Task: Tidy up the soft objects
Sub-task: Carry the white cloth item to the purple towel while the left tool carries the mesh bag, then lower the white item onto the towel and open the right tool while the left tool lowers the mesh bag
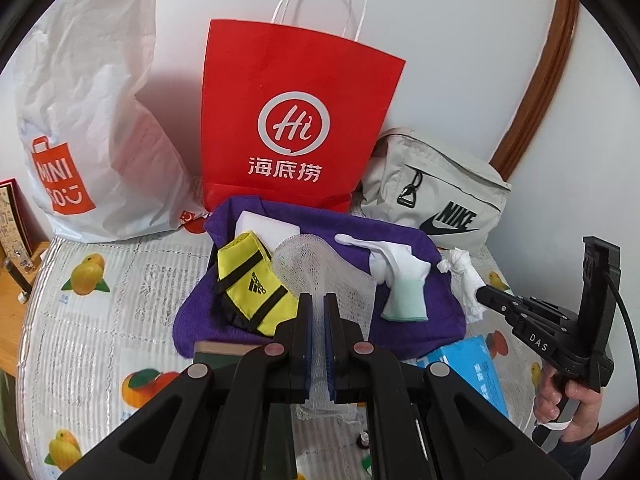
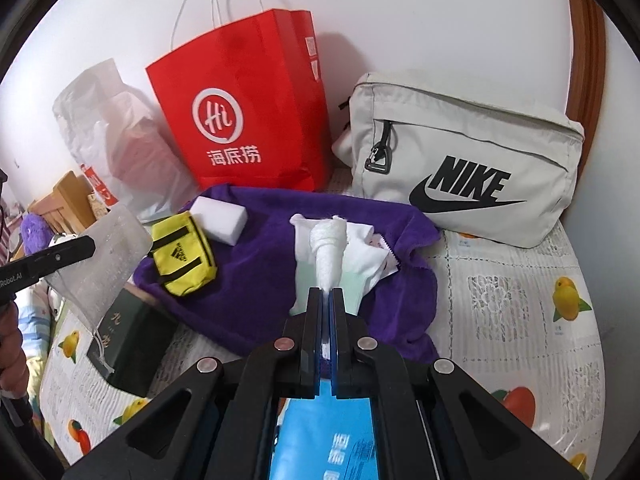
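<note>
A purple towel (image 1: pixel 400 240) (image 2: pixel 260 256) lies spread on the table. On it lie a yellow Adidas pouch (image 1: pixel 250 284) (image 2: pixel 182 258), a white sponge block (image 1: pixel 266 226) (image 2: pixel 218 216) and a white-and-mint sock (image 1: pixel 402 280) (image 2: pixel 360 256). My left gripper (image 1: pixel 318 300) (image 2: pixel 90 248) is shut on a translucent white mesh bag (image 1: pixel 320 270) (image 2: pixel 100 256), held above the towel's near left edge. My right gripper (image 2: pixel 329 294) (image 1: pixel 482 294) is shut on a knotted white cloth (image 2: pixel 330 248) (image 1: pixel 460 276), held over the sock.
A red Haidilao paper bag (image 1: pixel 296 120) (image 2: pixel 244 112), a white Miniso plastic bag (image 1: pixel 92 132) and a grey Nike bag (image 1: pixel 440 196) (image 2: pixel 468 160) stand at the back wall. A dark green box (image 2: pixel 128 344) and a blue packet (image 1: pixel 468 368) (image 2: pixel 324 436) lie near me on the fruit-print tablecloth (image 2: pixel 520 300).
</note>
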A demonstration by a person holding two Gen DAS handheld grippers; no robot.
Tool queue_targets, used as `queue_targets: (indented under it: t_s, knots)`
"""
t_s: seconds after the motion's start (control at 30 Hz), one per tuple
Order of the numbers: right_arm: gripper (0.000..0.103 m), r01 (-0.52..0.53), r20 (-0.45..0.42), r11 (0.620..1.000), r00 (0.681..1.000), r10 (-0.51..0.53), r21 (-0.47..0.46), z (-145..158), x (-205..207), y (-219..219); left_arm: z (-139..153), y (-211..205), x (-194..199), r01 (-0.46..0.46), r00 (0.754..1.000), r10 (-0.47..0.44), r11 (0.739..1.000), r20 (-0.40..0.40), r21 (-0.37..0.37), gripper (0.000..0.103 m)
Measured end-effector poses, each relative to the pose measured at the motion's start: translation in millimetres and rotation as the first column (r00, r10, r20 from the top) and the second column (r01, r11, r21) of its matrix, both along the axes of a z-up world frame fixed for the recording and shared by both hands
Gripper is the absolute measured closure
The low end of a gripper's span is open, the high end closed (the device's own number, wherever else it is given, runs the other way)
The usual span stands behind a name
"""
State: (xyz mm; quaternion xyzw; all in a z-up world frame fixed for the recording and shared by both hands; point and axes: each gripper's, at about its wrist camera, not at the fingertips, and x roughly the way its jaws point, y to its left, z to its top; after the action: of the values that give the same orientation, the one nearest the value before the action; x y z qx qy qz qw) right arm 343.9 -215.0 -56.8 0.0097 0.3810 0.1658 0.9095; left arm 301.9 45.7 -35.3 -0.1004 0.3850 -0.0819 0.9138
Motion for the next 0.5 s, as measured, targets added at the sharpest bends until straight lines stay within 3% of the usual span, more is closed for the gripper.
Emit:
queue_targets:
  t_s: [0.5]
  knots:
    - [0.097, 0.022, -0.116, 0.999, 0.993, -0.026, -0.029, -42.9, 50.7, -4.3, -11.7, -1.9, 48.1, -0.009, 1.0, 0.009, 1.0, -0.02, -0.003, 0.097]
